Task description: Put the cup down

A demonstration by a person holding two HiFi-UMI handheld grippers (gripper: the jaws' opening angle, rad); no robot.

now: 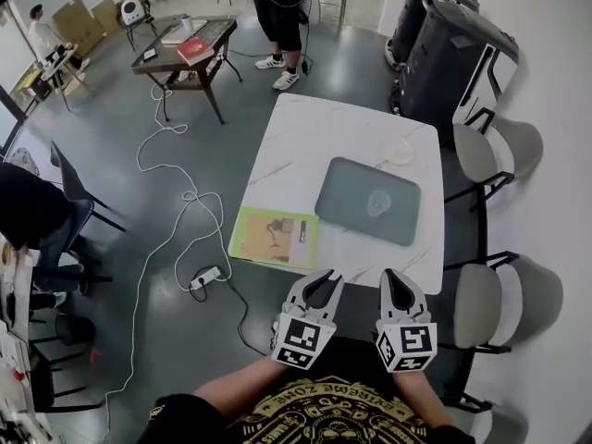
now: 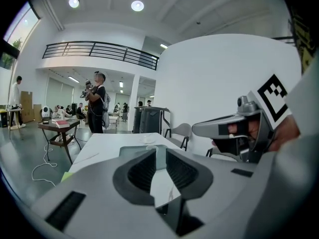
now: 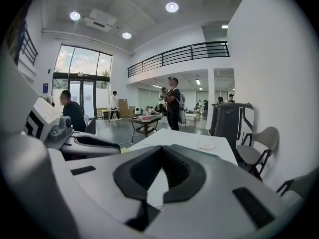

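Head view: white marble-pattern bench [image 1: 314, 128], two grey chairs [image 1: 504, 299] along its right side.
Tray: dark grey, rounded corners [image 1: 351, 188], flat on the bench right of centre.
Booklet: yellow-green [image 1: 275, 237], near-left corner of the bench, just beside the tray, not touching it.
Left claw: [image 1: 327, 276] over the near bench edge; left gripper view shows jaws slightly spread, nothing between them.
Right claw: [image 1: 390, 274] beside the left one, jaws pressed together, empty.
Dish: small, pale [image 1: 400, 154], beyond the tray's far edge.
Cup: translucent [image 1: 377, 202], resting on the tray, well apart from both claws; upright or tipped, cannot tell.
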